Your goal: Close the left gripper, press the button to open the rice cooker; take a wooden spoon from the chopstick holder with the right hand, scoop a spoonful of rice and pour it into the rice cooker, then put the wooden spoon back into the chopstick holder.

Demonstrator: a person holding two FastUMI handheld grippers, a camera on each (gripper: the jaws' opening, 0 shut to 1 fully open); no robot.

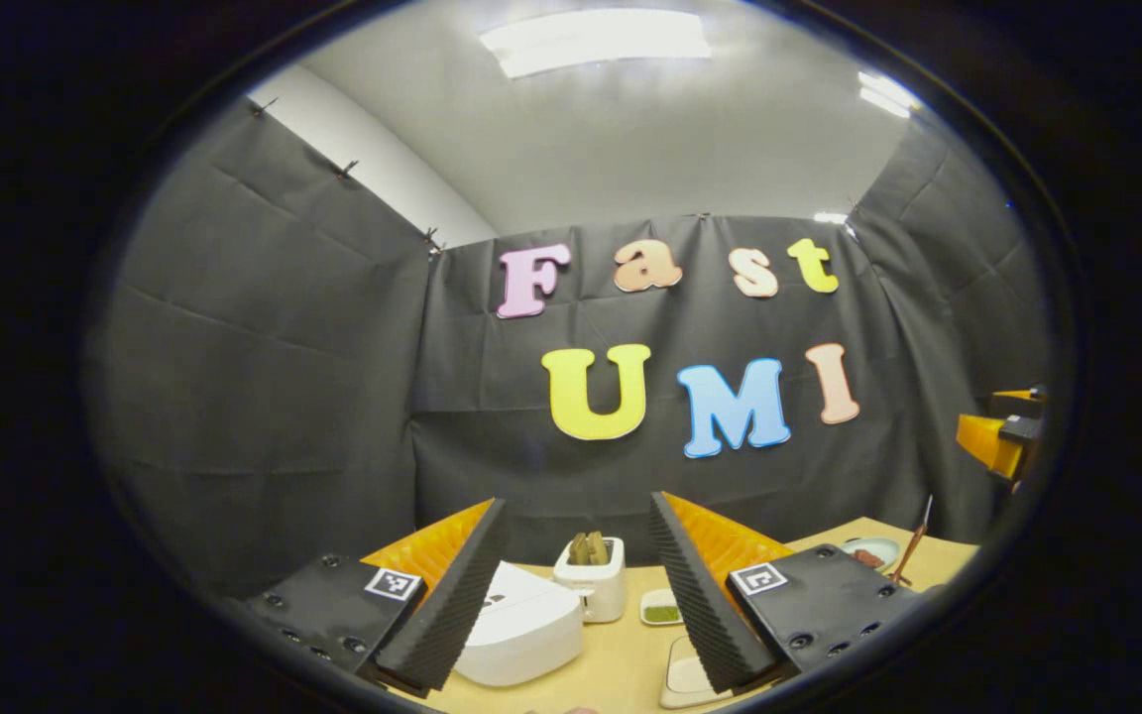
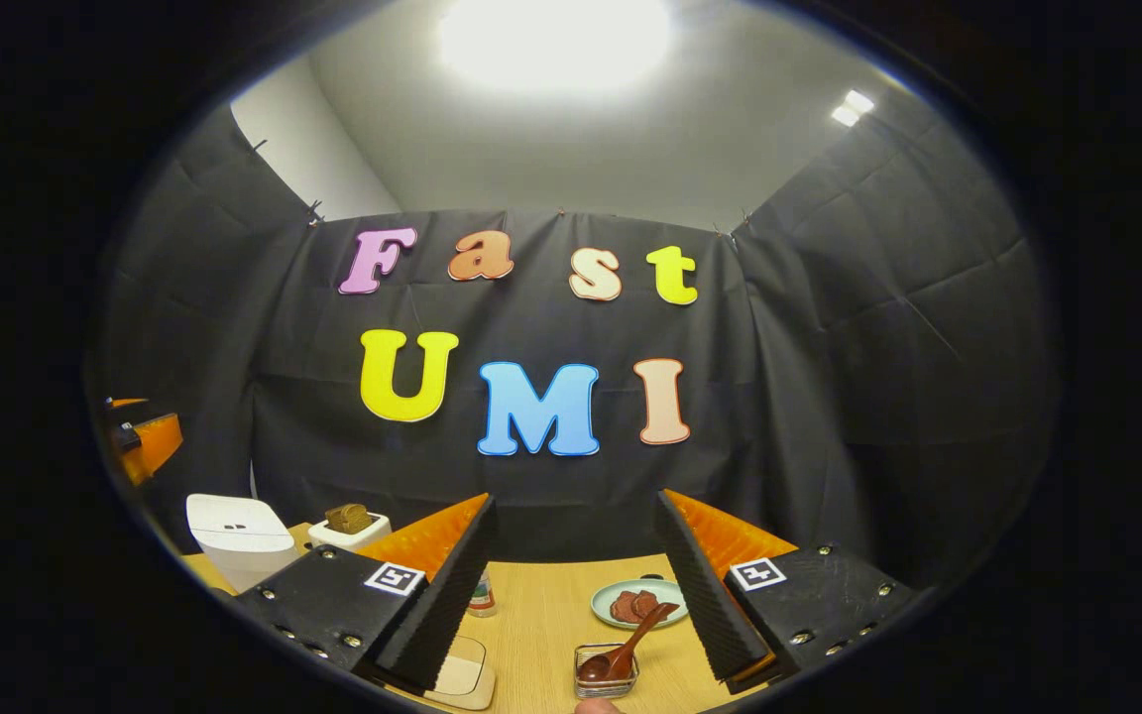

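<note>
Your left gripper [image 1: 576, 595] hangs above the table [image 1: 621, 659] with its fingers spread wide and nothing between them — the white rice cooker [image 1: 516, 625] sits just ahead with its lid down, a toaster [image 1: 591, 577] behind it. Your right gripper [image 2: 576, 590] is also wide apart and empty, well above the table [image 2: 541, 615]. The wooden spoon [image 2: 621, 645] leans in the small clear holder [image 2: 607, 672] near the bottom edge — a plate [image 2: 635, 603] with reddish slices lies just behind it, the rice cooker [image 2: 239, 540] far to the left.
</note>
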